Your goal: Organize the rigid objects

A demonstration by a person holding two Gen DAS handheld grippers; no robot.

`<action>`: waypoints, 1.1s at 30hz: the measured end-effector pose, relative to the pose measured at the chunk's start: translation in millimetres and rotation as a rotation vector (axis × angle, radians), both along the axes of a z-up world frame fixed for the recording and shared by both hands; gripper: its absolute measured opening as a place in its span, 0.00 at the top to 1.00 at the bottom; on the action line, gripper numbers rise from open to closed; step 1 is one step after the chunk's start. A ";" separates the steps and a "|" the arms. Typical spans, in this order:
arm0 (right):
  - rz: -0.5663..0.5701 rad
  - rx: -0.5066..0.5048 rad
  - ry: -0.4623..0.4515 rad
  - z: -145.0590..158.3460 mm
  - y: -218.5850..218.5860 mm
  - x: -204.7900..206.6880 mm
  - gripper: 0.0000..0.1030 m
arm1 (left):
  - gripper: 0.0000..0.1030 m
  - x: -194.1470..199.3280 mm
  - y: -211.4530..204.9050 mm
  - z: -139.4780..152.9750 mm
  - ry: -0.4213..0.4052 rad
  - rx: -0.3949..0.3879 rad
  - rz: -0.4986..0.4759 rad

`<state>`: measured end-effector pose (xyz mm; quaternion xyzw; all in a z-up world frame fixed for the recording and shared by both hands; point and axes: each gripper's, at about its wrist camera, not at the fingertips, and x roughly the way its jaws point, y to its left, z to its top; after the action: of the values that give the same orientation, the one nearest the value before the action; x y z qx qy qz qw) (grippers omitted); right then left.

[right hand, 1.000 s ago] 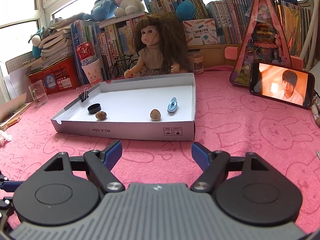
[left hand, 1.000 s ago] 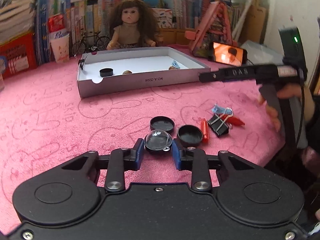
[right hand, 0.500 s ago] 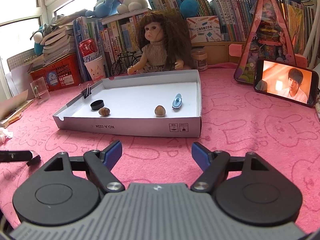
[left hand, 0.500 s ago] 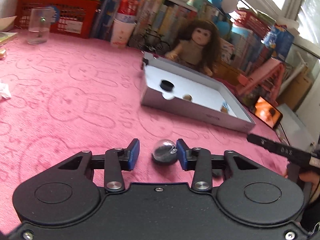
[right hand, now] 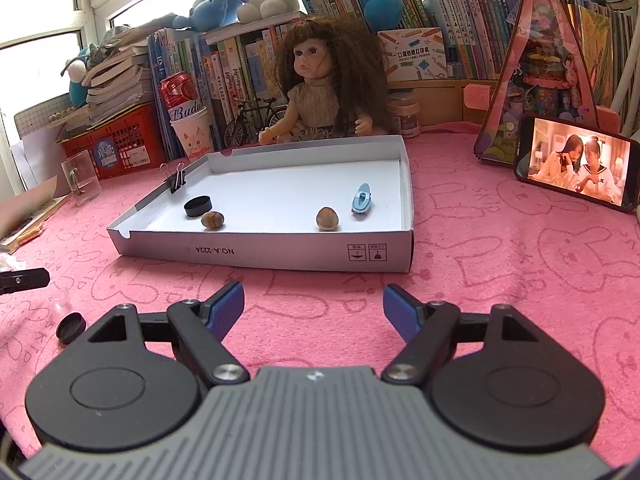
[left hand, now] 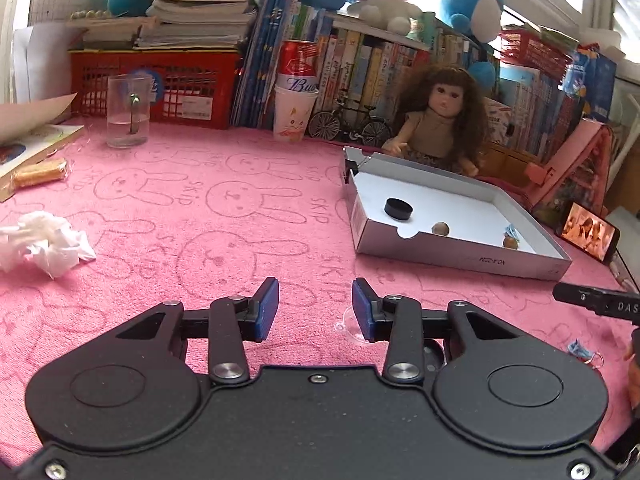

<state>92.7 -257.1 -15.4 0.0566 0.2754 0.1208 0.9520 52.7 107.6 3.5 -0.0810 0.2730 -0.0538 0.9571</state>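
Our left gripper (left hand: 314,309) has let go of the clear dome (left hand: 351,325): its jaws now stand apart and empty, the dome lying on the pink cloth (left hand: 200,216) beside the right pad. Our right gripper (right hand: 313,307) stays wide, holding nothing, facing the white box (right hand: 264,255) at mid-cloth.

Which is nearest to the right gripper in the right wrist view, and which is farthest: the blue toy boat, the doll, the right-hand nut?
From the right gripper:
1. Right-hand nut, front of the box.
2. Blue toy boat, slightly behind it, to its right.
3. Doll, behind the box.
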 end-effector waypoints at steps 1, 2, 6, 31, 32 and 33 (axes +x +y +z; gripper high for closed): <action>0.003 0.001 0.001 -0.1 0.6 -0.3 0.17 | 0.63 -1.4 -2.3 -0.2 -0.001 0.007 -0.007; 0.012 0.004 0.002 0.2 1.5 -0.6 0.17 | 0.63 -2.7 -3.9 -0.2 -0.001 0.012 -0.012; 0.100 0.015 -0.025 4.3 11.5 -7.3 0.17 | 0.62 -11.8 -14.3 0.1 -0.026 0.052 -0.060; 0.476 -0.117 -0.054 0.2 130.1 -27.3 0.17 | 0.70 -6.4 -23.3 -8.6 -0.058 0.157 -0.049; 0.489 -0.121 -0.055 -0.4 135.7 -26.9 0.17 | 0.70 -7.0 -20.8 -7.5 -0.063 0.156 -0.039; 0.503 -0.128 -0.055 -1.2 142.5 -26.4 0.17 | 0.70 -7.3 -18.1 -6.5 -0.066 0.154 -0.031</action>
<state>66.3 -114.6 -16.6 -0.0773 0.2619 0.3376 0.9008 45.3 89.5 -2.9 -0.0011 0.2460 -0.0501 0.9680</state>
